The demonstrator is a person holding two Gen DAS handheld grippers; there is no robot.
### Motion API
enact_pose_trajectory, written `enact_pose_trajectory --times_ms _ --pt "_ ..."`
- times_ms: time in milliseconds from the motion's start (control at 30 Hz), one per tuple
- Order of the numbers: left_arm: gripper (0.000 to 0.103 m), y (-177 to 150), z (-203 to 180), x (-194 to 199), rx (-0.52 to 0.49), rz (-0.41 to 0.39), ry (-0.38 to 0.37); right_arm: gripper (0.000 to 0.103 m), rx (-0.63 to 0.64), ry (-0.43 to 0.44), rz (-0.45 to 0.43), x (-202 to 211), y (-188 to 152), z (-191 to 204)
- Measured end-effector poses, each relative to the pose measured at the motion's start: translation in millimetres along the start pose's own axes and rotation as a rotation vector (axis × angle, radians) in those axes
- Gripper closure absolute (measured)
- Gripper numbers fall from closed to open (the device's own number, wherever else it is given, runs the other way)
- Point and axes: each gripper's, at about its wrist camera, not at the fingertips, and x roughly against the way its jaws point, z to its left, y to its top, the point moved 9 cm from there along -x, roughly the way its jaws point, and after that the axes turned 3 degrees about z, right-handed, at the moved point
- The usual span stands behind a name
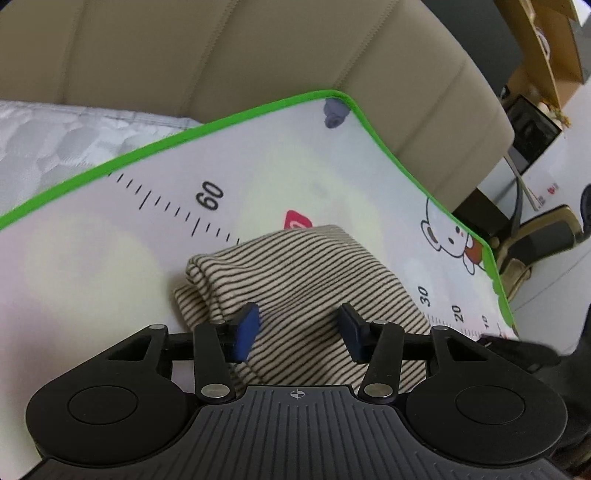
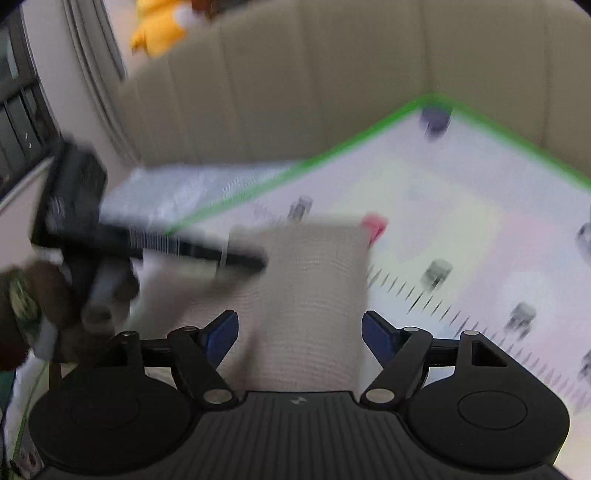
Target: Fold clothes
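Note:
A folded cream garment with thin dark stripes (image 1: 295, 288) lies on a white play mat with a green edge (image 1: 110, 229). My left gripper (image 1: 299, 328) hovers over its near part, open, blue pads spread with cloth showing between them but not pinched. The right wrist view is blurred by motion. There the same folded garment (image 2: 314, 295) lies ahead of my right gripper (image 2: 299, 339), which is open and holds nothing. The left gripper's black body (image 2: 74, 206) and the hand holding it (image 2: 40, 306) appear at the left of that view, over the garment's left edge.
A beige padded sofa back (image 1: 258, 55) stands behind the mat, and a grey patterned cushion (image 1: 55, 136) lies beyond the mat's far edge. A yellow plush toy (image 2: 159, 26) sits on top of the sofa back. Furniture and a dark cable (image 1: 517, 192) stand past the mat's right edge.

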Motion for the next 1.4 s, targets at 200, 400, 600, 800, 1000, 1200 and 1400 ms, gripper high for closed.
enact_pose_trajectory --times_ms 200,400,600,800,1000,1200,1400 --pt "0.05 -6.7 -6.4 -2.1 -0.125 0.009 0.038 0.06 0.114 -0.11 0.034 -58.0 39.3 -12.5" --pt "0.051 -9.0 -3.5 -4.8 -0.122 0.006 0.053 0.057 0.124 -0.161 0.093 -101.9 33.2 -12.9" --pt "0.049 -11.7 -4.7 -1.3 -0.13 -0.009 0.062 0.053 0.21 -0.062 -0.001 -42.4 8.5 16.5" --pt "0.048 -14.4 -12.1 -5.4 -0.176 -0.011 0.095 0.042 0.259 -0.044 0.031 -36.4 -25.9 30.9" --pt "0.033 -22.0 -25.7 10.3 -0.153 -0.042 0.212 0.034 0.231 -0.005 0.052 -14.6 -56.2 31.8" --pt "0.004 -77.2 -61.3 75.1 -0.18 -0.19 0.37 0.013 0.064 0.052 0.059 34.5 -95.2 8.6" --pt "0.0 -197.1 -72.2 74.5 0.013 -0.066 0.366 0.0 -0.044 -0.041 0.09 60.9 -163.3 -10.2"
